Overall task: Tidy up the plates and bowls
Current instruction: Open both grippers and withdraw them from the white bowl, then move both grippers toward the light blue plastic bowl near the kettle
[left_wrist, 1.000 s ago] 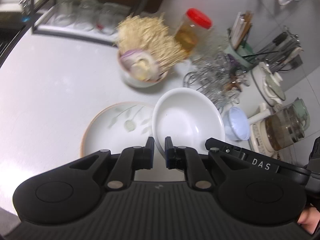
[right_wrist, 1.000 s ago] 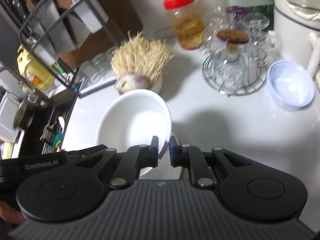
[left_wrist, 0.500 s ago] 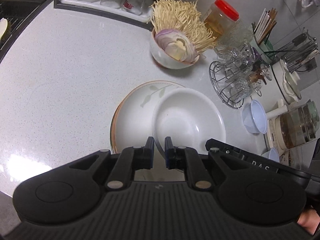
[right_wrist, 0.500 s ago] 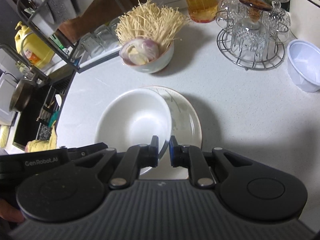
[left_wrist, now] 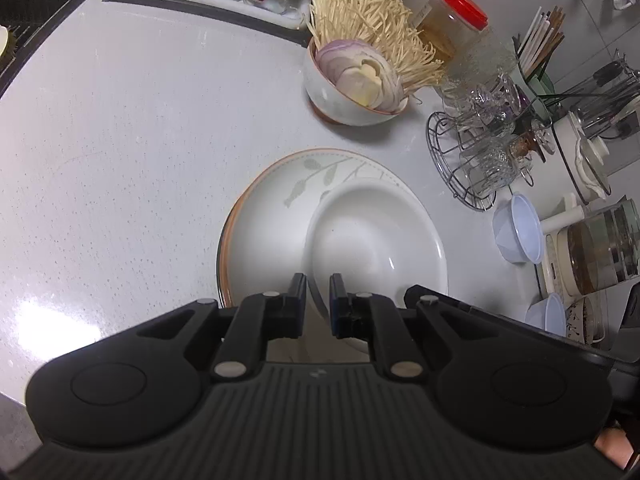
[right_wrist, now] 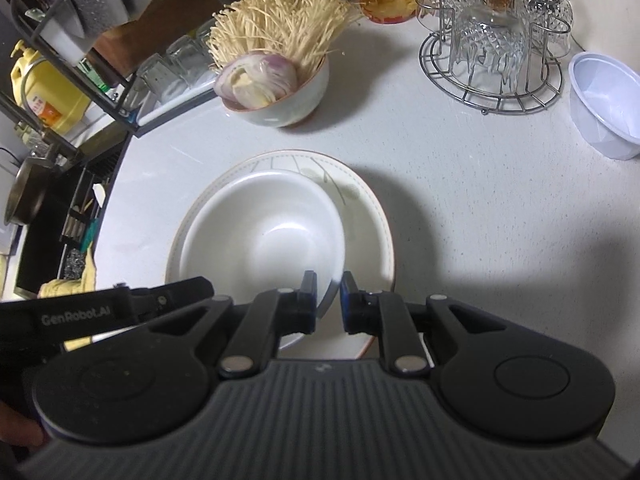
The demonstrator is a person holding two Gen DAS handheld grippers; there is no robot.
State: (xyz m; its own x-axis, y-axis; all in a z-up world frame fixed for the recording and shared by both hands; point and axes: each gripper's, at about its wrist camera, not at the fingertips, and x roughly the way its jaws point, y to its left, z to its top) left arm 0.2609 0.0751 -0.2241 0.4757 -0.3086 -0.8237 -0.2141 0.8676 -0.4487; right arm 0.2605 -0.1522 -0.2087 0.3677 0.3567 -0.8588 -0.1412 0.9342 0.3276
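Both claws have come down with the white bowl [left_wrist: 376,240] since a second ago, and it now sits in or just above the leaf-patterned plate [left_wrist: 276,208], where earlier only part of the plate showed beside it. Left claw [left_wrist: 318,300] is pinched narrow on the bowl's near rim, pads either side of the wall. Right claw [right_wrist: 328,300] grips the opposite rim the same way, jaws only a hair apart around the thin wall. Each claw's housing shows at the edge of the other's view.

Bowl is off-centre on the plate, pushed toward one side, its rim near the plate's edge. Cannot tell if the bowl's base is fully seated or a touch above the plate. Plate lies flat on the white table [left_wrist: 120,140], near the middle.

Risks, as a judgement: letting go before the base is down would drop the bowl and clack or chip ceramic on ceramic. Off-centre placement could let it rock or slide on the plate's slope. One claw releasing before the other could tip the bowl. Pulling back with the rim between the pads could drag bowl and plate.

Counts: one white bowl held, one plate under it, one bowl of enoki and onion [left_wrist: 352,84] behind, well apart. One pale plastic tub [right_wrist: 608,104] in the right view, two in the left. One red-lidded jar [left_wrist: 452,28]. One wire rack of glasses [right_wrist: 492,52], glasses too tangled to count.
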